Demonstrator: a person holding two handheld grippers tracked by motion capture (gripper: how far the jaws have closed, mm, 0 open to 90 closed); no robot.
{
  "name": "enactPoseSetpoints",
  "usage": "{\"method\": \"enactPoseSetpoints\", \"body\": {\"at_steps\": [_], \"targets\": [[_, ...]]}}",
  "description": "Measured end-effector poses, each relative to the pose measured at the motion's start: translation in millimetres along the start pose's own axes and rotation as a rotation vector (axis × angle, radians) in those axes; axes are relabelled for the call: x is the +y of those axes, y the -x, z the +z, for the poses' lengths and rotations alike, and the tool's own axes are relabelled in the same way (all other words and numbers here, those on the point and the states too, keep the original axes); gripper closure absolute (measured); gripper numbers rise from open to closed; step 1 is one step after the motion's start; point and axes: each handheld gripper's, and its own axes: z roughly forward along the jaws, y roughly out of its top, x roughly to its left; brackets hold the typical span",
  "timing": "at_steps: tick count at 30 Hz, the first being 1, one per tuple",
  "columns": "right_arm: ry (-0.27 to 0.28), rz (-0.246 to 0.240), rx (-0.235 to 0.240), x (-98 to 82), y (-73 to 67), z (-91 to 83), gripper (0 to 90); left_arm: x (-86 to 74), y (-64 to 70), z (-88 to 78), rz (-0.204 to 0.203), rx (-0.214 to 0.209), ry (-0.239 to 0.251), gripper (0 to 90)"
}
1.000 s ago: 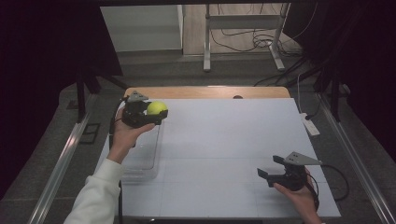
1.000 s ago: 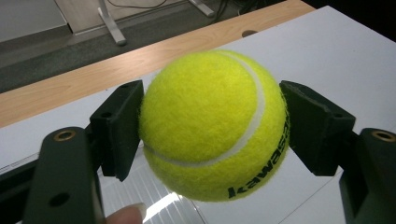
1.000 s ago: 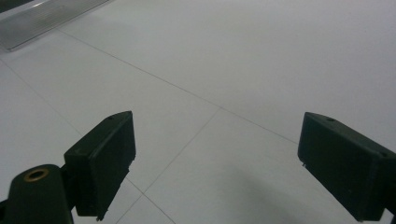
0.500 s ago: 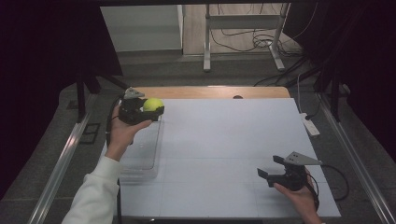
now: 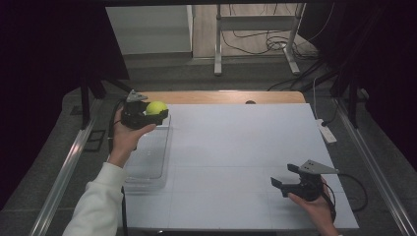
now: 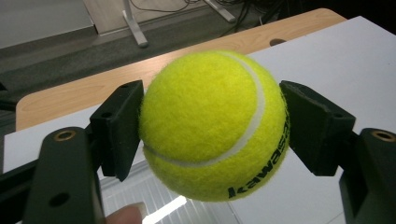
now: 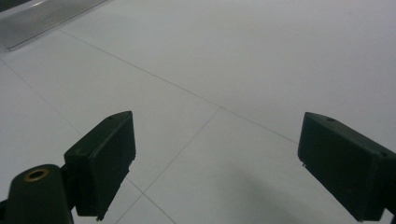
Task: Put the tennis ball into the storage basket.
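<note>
Between the black pads of our left gripper (image 6: 212, 135) we are clamping the tennis ball (image 6: 214, 123), holding it directly above the far end of the clear tray (image 5: 147, 162), while our right gripper (image 5: 285, 178) is waiting well apart, jaws spread and empty.

Left gripper (image 5: 156, 114), raised at the table's far left in a white-sleeved arm, is clamped tight. Right gripper (image 5: 284, 178) rests low at the near right, jaws spread wide.
</note>
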Motion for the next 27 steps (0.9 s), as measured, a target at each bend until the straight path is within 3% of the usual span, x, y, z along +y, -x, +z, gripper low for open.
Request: {"method": "enactPoseSetpoints", "body": {"at_steps": [27], "targets": [[0.002, 0.006, -0.003, 0.0, 0.5, -0.2, 11.5, -5.7, -24.6, 2.4, -0.036, 0.069, -0.022, 26.4]]}}
